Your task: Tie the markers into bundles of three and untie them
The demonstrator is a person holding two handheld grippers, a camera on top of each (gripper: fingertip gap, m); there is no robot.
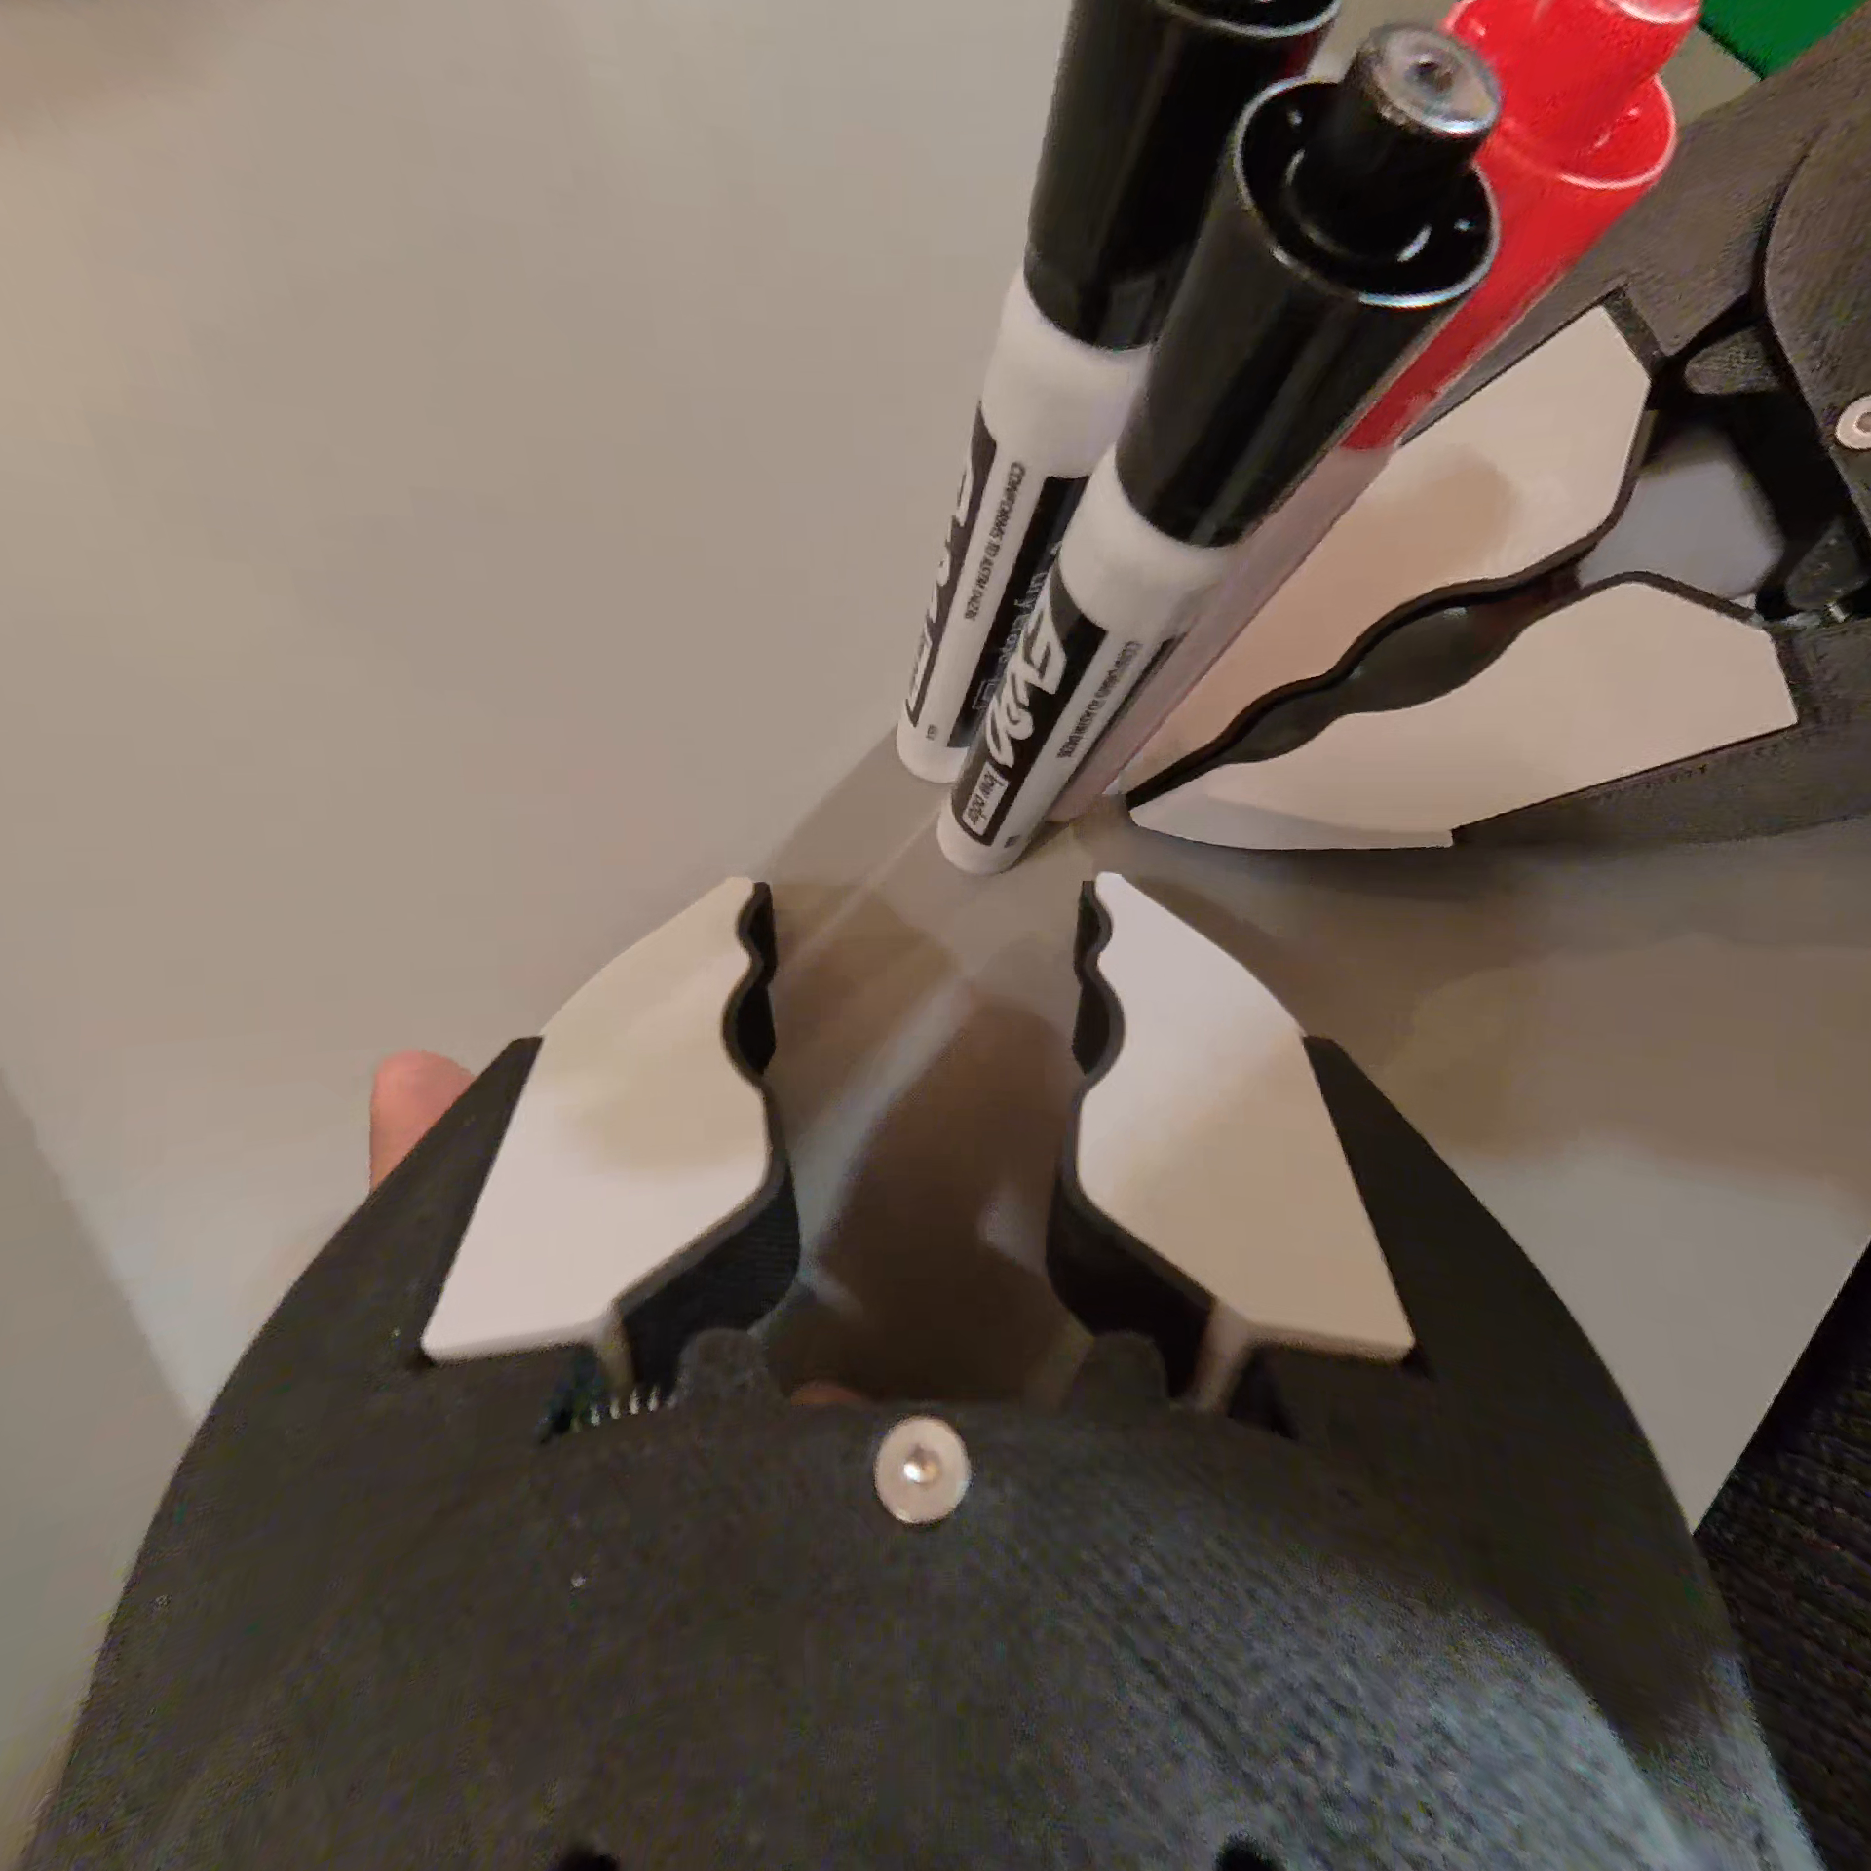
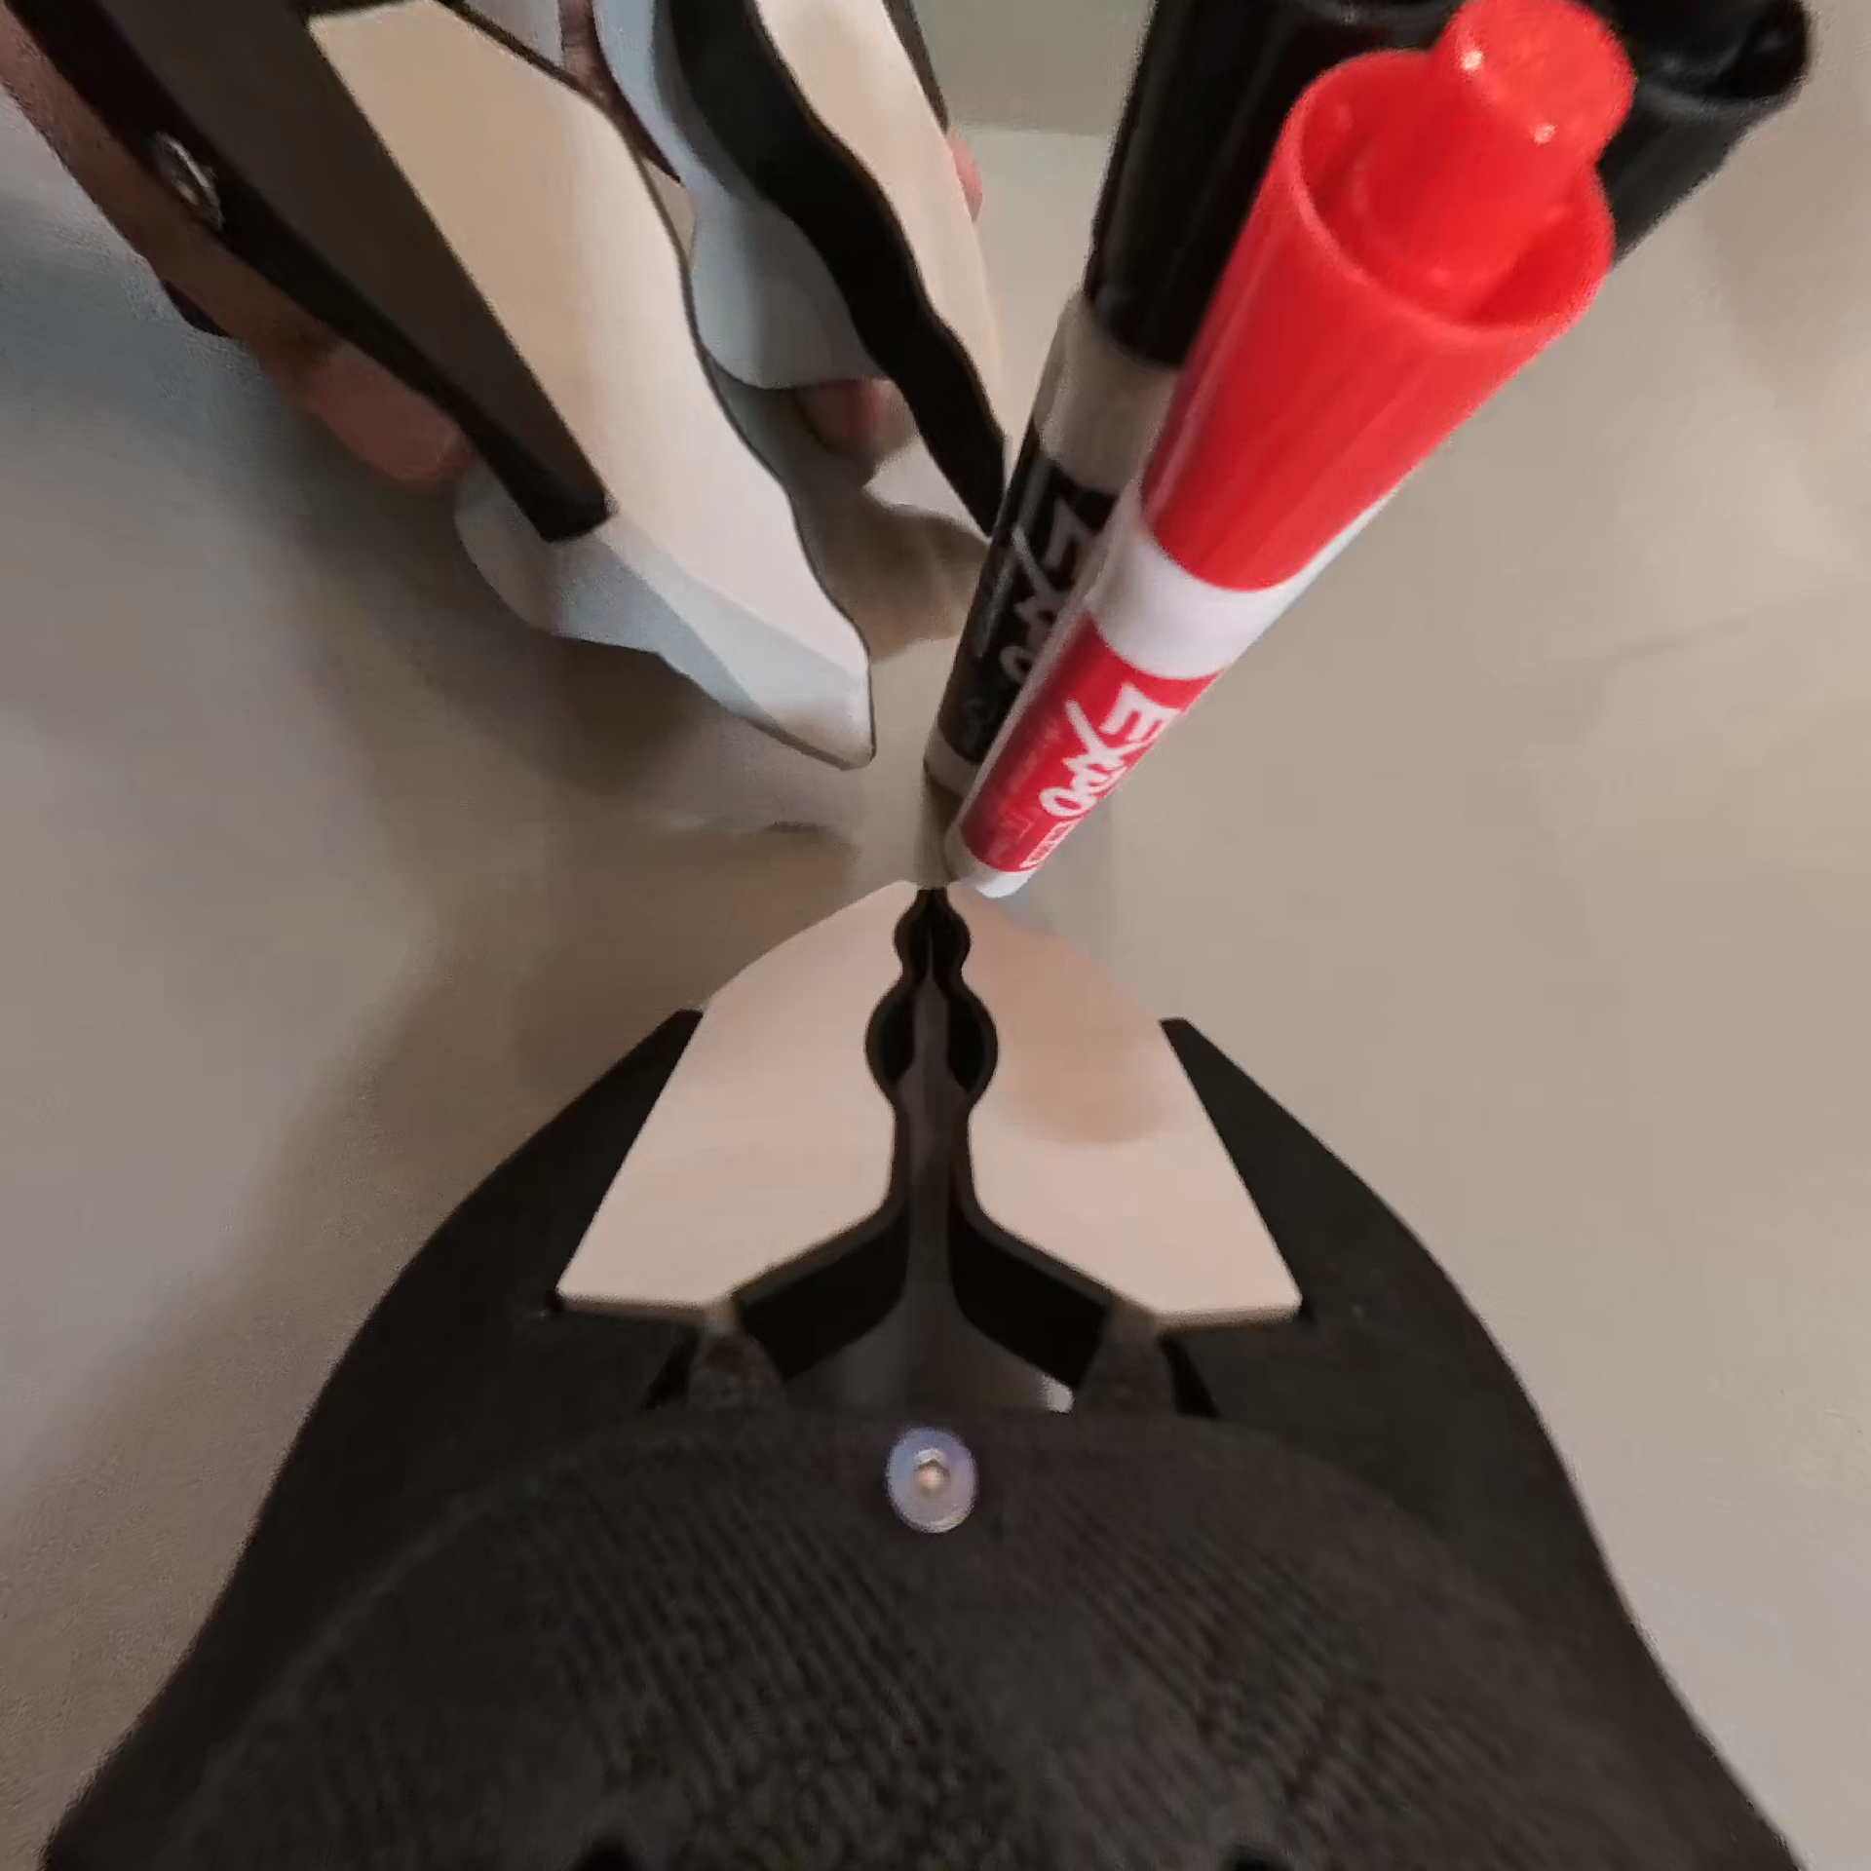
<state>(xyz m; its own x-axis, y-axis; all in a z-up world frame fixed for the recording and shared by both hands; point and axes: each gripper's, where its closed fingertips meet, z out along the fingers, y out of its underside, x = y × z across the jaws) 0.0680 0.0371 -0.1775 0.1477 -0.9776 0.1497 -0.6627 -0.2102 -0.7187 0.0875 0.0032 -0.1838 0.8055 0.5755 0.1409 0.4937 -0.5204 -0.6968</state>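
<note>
Three markers stand on end, leaning together on the pale table (image 1: 405, 506): two black markers (image 1: 1023, 628) (image 1: 1164, 182) and a red marker (image 1: 1579, 182). My left gripper (image 1: 923, 901) is open and empty, its tips just short of the markers' bases. My right gripper (image 1: 1142, 802) comes in from the right, shut, with its tip at the base of the red marker. In the right wrist view the right gripper (image 2: 931, 896) is shut with nothing visible in it, touching the red marker (image 2: 1316, 405). A black marker (image 2: 1012, 607) stands behind. The open left gripper (image 2: 926, 633) is at upper left.
The table's edge runs along the lower left (image 1: 101, 1245) and lower right of the left wrist view, with dark fabric (image 1: 1802, 1519) beyond it. A green object (image 1: 1822, 30) sits at the far top right. A person's fingers (image 2: 395, 435) hold the left gripper.
</note>
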